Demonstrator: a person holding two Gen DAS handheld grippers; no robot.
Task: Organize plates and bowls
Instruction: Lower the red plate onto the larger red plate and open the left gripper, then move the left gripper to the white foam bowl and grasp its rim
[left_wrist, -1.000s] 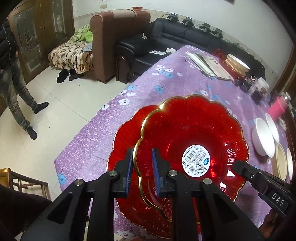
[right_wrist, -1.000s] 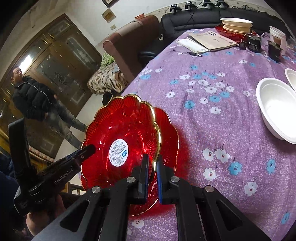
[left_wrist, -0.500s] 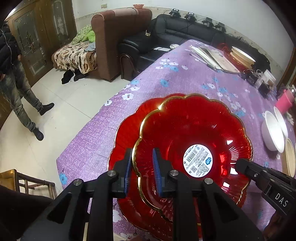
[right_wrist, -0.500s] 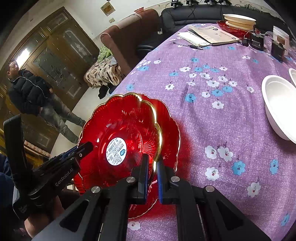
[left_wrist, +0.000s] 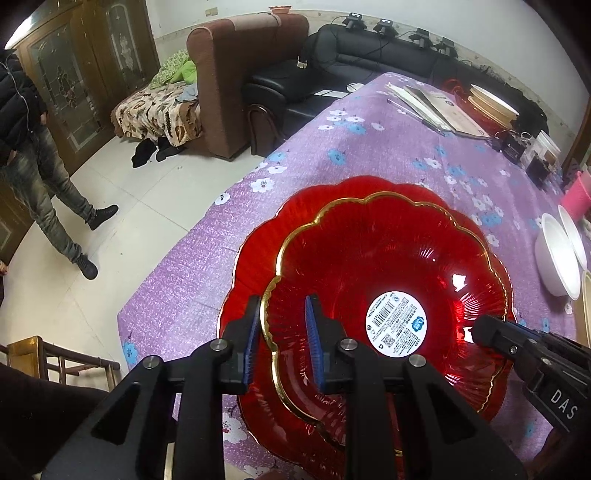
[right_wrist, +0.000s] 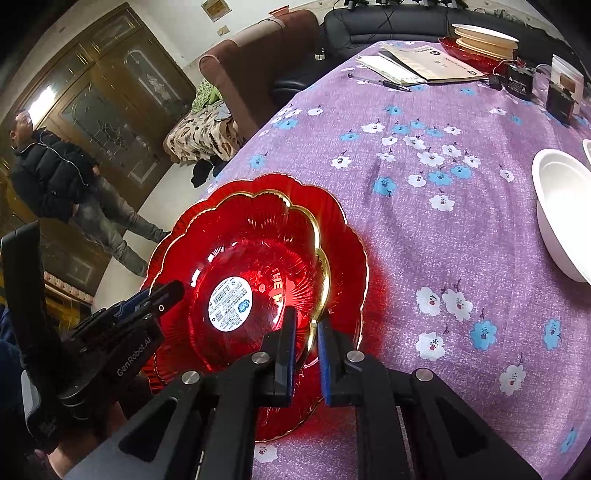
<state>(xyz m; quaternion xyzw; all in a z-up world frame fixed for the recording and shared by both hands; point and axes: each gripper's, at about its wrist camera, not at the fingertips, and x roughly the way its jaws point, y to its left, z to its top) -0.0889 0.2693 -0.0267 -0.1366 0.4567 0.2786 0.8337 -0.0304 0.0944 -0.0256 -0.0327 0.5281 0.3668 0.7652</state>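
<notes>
Upper plate (left_wrist: 369, 258) lower now on twin (left_wrist: 255, 254), rim (left_wrist: 266, 295) between parted left fingers (left_wrist: 251, 343), opening right fingers (right_wrist: 286, 350); bowl (right_wrist: 561, 214) aside

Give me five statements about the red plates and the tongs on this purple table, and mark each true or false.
1. The gold-rimmed red glass plate sits on another red scalloped plate. True.
2. The round white label lies at the upper plate's middle. True.
3. The left tongs straddle the white plastic bowl. False: their pads flank the upper plate's gold rim.
4. The right tongs hover far from any plate. False: they are opening around that plate's rim.
5. The flowered purple tablecloth is plain green. False: purple with flowers.
</notes>
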